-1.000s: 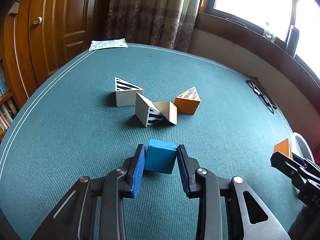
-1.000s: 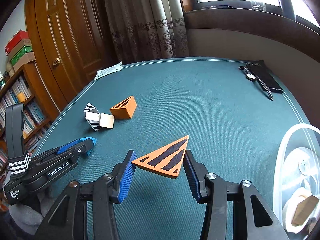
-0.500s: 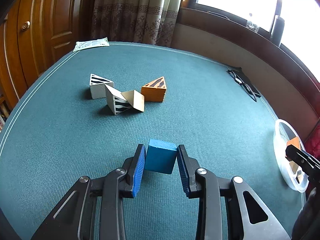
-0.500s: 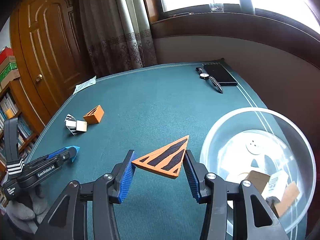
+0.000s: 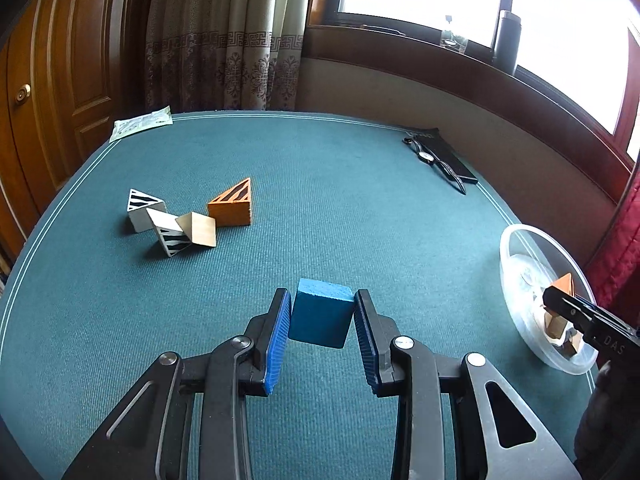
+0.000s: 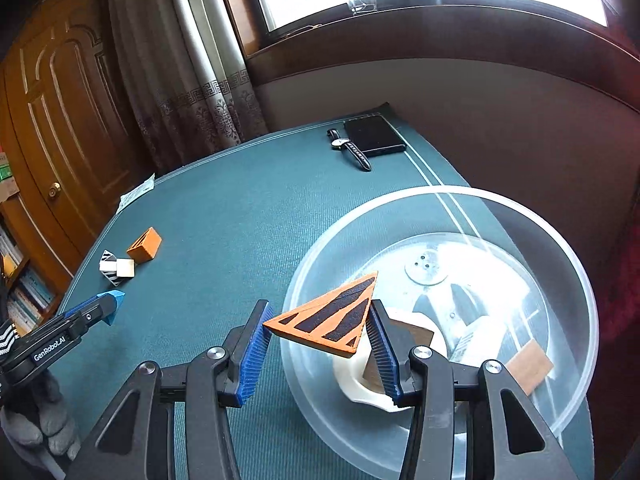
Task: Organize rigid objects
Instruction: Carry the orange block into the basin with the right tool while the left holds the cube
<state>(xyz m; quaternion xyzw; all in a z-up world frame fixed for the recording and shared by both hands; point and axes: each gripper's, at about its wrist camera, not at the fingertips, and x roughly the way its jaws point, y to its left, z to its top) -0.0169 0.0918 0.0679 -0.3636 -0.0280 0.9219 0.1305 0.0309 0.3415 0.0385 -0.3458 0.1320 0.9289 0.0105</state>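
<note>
Progress: partly done, judging by a few blocks already in the clear bowl (image 6: 576, 264); two in transit, four yet to collect.
Clear bowl: at the table's (image 5: 360, 208) right edge; holds several pieces, at least one tan wooden block (image 6: 530, 366) and a white curved piece (image 6: 352, 380); exact count unclear through the plastic.
Right gripper (image 6: 320, 332): above the bowl's near-left rim; jaws part-way closed, clamped on an orange striped triangle (image 6: 328, 320) hanging over the bowl interior, not yet released.
Left gripper (image 5: 322, 316): well left of the bowl, above bare table; jaws closed tight on a blue cube (image 5: 322, 318), lifted clear.
Remaining cluster (image 5: 188, 216): far left of the bowl; two black-and-white striped wedges, one plain wooden block, one orange wedge, touching or just beside each other.
Not for sorting, probably: wristwatch (image 6: 352, 148) and dark flat case (image 6: 374, 134) beyond the bowl; paper packet (image 5: 142, 124) at the far corner.
</note>
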